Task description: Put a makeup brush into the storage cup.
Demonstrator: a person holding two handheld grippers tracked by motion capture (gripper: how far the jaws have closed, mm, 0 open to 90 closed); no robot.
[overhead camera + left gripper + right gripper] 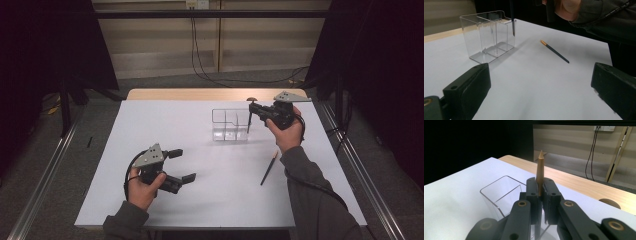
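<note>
The right gripper (pixel 251 106) pinches a paintbrush (pixel 249 121) upright – its lower end dips into the clear acrylic organizer (pixel 229 125) just below the jaws. A second paintbrush (pixel 269 168) lies nearer the person. The left gripper (pixel 182 165) rests spread – nothing between its jaws.

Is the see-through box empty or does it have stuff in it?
Empty. The clear box shows bare compartments; the brush held by the right claw hangs at its edge, not inside yet.

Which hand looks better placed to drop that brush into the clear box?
Right. The right gripper is shut on the brush, holding it upright just over the clear organizer. The left gripper is open with nothing in it, nearer the table's front edge and farther from the organizer.
</note>
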